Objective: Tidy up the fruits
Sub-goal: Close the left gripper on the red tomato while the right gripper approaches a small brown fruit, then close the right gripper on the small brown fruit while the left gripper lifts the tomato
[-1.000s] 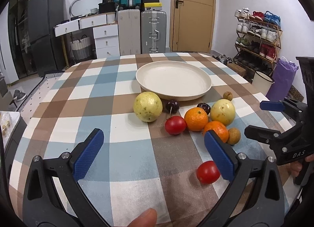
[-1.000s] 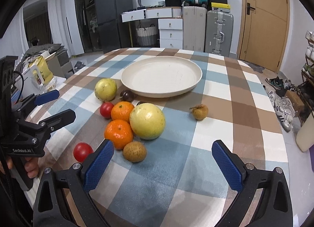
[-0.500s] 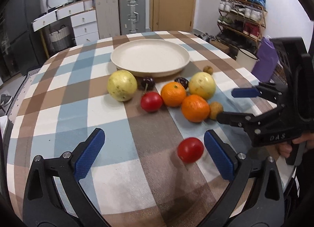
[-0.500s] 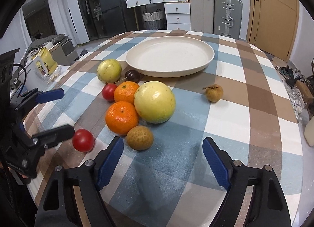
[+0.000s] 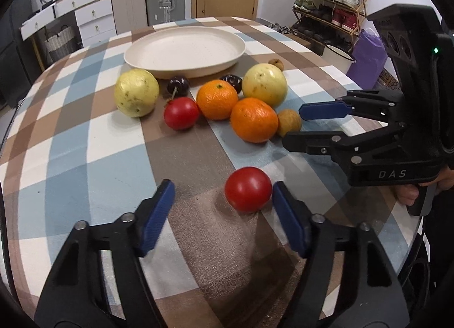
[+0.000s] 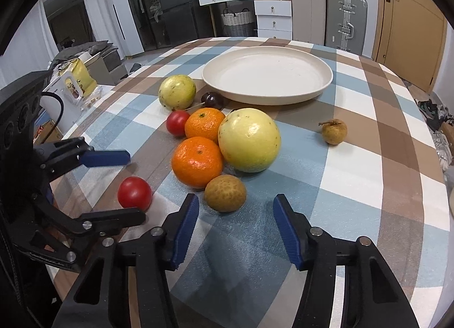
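- Checked worktop [image 5: 85, 141] carries a cream plate [image 5: 184, 50].
- Before the plate: two yellow fruits [image 5: 136, 92], oranges [image 5: 217, 99], tomatoes [image 5: 248, 189], cherries [image 5: 178, 85].

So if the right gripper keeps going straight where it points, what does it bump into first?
Most likely the small brown fruit. It sits just ahead of the right gripper, a bit left of the middle of the gap between its closing fingers, not yet between them. Depth is hard to judge, so it may hit the tablecloth first.
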{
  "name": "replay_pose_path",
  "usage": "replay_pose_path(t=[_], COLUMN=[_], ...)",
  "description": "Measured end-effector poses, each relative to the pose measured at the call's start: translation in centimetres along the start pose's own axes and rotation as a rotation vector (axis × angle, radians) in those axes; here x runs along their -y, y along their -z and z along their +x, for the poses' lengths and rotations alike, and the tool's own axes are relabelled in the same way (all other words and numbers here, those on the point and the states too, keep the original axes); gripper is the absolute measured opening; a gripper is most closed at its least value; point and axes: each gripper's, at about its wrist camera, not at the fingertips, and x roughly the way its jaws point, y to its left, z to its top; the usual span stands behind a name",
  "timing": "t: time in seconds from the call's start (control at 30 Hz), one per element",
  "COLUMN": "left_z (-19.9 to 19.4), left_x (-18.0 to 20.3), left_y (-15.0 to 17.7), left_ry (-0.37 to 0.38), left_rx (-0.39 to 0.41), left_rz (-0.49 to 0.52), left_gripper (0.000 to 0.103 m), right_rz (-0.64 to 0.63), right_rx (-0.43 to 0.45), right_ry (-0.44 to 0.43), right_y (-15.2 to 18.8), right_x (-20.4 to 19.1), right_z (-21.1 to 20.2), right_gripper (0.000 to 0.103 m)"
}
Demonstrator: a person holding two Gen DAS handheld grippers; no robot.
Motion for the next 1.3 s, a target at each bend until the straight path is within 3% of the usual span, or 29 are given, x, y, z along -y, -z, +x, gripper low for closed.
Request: replay_pose_path(t=[0.13, 0.23, 0.27, 0.4, 0.8, 1.3], left_z=[-0.2, -0.3, -0.4, -0.6, -3.4, -5.4], left_x=[-0.3, -0.4, -0.4, -0.1, -1.9, -4.6], left_y=[-0.1, -0.3, -0.3, -0.2, -1.5, -4.7], left_ry=[0.045, 0.094, 0.105, 0.099, 0.052, -0.007], left_rx=[0.007, 0.000, 0.000, 0.011, 0.136, 0.231], left_rz=[-0.022, -0.029, -0.032, -0.034, -0.107, -0.153], left_gripper=[0.049, 0.030, 0.029, 0.029, 0.029, 0.029], right_rz=[-0.006, -0.013, -0.019, -0.013, -0.001, 0.044], right_rx=[0.001, 0.000, 0.000, 0.005, 0.078, 0.214], right_ry=[-0.008, -0.019, -0.019, -0.023, -0.033, -0.040], right_y=[-0.1, -0.1, -0.2, -0.3, 0.0, -4.2], right_x=[-0.2, -0.4, -0.5, -0.5, -0.5, 0.9], right_z=[0.1, 0.1, 0.2, 0.2, -2.6, -5.5], right_gripper=[0.050, 0.046, 0.043, 0.031, 0.030, 0.030])
